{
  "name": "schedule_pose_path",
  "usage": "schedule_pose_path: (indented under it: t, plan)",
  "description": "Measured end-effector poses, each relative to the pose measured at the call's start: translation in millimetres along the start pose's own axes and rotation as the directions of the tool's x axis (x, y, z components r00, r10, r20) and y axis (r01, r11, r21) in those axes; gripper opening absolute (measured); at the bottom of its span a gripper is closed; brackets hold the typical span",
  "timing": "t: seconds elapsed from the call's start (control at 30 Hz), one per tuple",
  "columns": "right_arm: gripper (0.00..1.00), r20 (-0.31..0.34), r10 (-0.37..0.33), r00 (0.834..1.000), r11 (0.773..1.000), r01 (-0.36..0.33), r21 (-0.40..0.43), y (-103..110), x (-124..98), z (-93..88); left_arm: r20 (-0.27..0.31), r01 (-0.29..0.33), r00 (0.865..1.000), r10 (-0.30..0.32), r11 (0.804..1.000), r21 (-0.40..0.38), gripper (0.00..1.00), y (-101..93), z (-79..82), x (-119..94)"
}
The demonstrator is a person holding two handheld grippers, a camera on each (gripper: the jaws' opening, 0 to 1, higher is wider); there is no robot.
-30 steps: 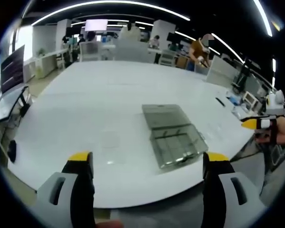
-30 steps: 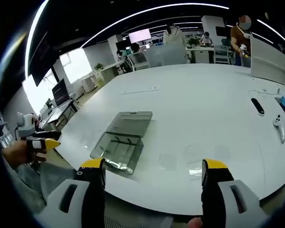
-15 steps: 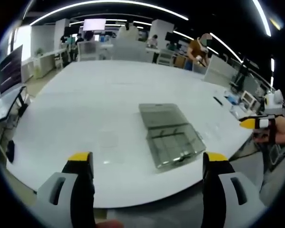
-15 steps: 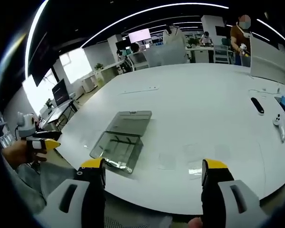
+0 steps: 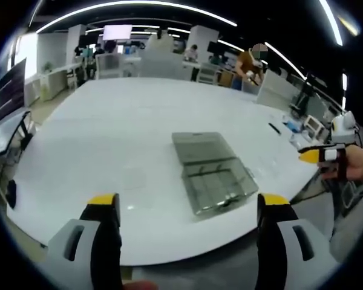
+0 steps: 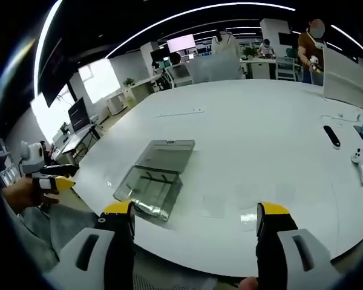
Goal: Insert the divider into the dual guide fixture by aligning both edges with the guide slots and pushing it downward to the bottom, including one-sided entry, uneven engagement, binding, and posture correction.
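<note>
A clear grey fixture box (image 5: 216,184) lies on the white table (image 5: 109,121) with its lid (image 5: 199,147) folded open behind it. My left gripper (image 5: 187,208) hovers open over the near table edge, short of the box, with nothing between its jaws. In the right gripper view the same box (image 6: 146,190) and lid (image 6: 167,154) lie left of centre. Faint clear divider sheets (image 6: 215,205) rest flat on the table to its right. My right gripper (image 6: 195,210) is open and holds nothing, off the table edge. A hand holds each gripper as seen from the other: right gripper (image 5: 320,156), left gripper (image 6: 53,182).
A dark remote (image 6: 331,136) and a white controller (image 6: 357,158) lie at the table's far right. Another faint clear sheet (image 5: 133,178) lies left of the box. A person in orange (image 5: 251,60) stands beyond the table among desks and monitors. The table's rounded edge (image 5: 169,251) runs just ahead of my jaws.
Both views have shifted slightly with my hands, so the box sits a little further left in the left gripper view. Nothing on the table has moved; both grippers stay open.
</note>
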State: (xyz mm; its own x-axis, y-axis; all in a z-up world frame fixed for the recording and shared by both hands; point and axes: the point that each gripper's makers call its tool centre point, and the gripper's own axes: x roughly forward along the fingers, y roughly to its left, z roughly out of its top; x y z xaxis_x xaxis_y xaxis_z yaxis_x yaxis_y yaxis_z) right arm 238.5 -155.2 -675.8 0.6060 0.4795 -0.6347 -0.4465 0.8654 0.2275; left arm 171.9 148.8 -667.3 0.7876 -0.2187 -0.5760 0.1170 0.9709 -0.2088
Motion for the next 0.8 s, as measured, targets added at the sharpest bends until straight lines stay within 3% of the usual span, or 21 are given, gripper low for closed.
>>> schedule_pose_path:
  t: [0.8]
  plan:
    - [0.72,-0.089,-0.036,0.995,0.996,0.028,-0.087,-35,32,-15.9,-0.006,0.019,1.000,-0.019,1.000,0.020,0.91,-10.3,-2.1,2]
